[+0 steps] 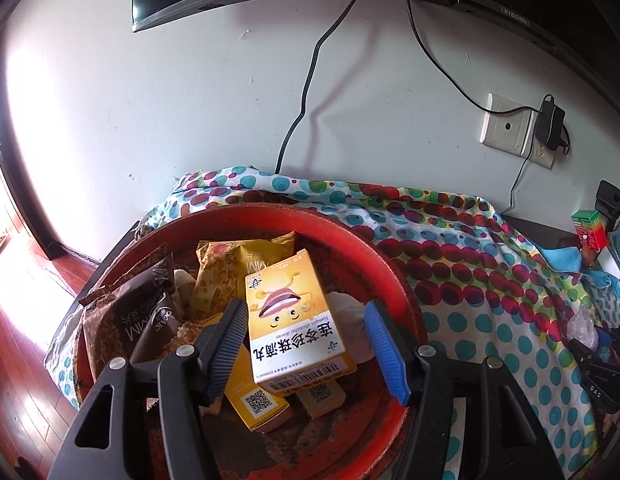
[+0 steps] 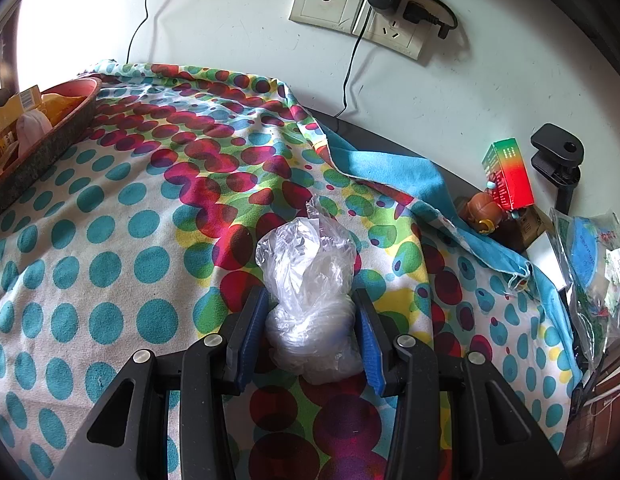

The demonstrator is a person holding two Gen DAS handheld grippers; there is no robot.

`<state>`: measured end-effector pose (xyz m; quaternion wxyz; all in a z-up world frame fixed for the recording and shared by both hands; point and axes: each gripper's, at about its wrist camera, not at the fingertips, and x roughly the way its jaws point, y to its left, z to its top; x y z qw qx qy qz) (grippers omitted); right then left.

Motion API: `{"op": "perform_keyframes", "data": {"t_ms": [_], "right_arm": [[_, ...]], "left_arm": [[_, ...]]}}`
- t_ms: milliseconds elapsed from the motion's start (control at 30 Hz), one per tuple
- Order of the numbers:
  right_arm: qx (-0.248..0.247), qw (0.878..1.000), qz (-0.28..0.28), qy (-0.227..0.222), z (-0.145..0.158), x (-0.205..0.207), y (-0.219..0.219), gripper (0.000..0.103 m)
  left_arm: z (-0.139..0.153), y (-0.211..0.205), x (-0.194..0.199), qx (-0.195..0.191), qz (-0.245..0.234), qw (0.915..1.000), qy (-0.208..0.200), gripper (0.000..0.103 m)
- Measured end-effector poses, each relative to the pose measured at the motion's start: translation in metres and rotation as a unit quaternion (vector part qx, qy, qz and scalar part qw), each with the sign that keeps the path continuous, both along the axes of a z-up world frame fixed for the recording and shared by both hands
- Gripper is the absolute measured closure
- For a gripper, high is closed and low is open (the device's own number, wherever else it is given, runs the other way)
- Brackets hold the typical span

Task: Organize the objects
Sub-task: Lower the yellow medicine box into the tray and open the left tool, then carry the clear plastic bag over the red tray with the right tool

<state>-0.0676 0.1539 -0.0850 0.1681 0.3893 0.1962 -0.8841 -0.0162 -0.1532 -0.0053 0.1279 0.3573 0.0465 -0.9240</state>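
Over the round red tray (image 1: 393,280), the left gripper (image 1: 306,340) gapes wide around a yellow cardboard box (image 1: 298,328); mid-cloth, the right gripper (image 2: 311,330) pinches a crumpled clear plastic bag (image 2: 310,280).

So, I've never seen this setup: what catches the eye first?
The polka-dot cloth covering the table, then the red bowl at its left end, piled with snack packets and a yellow box between the open left gripper. The right gripper brackets a crumpled clear plastic bag mid-cloth.
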Motion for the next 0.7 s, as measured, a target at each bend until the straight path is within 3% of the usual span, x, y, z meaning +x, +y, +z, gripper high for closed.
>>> {"op": "perform_keyframes", "data": {"t_ms": [233,433,700], "right_arm": [[0.005,1.0,-0.012,-0.011,0.0,-0.006,-0.004,0.066],[0.001,1.0,0.0,0.005,0.014,-0.012,-0.011,0.066],[-0.064,0.994,0.094,0.001,0.05,-0.005,-0.058,0.066]], "left_arm": [[0.001,-0.005,0.002,0.009,0.0,1.0,0.0,0.041],[0.002,-0.009,0.002,0.015,0.0,0.9999,0.0,0.041],[0.015,-0.014,0.008,0.011,0.001,0.9999,0.01,0.041]]}}
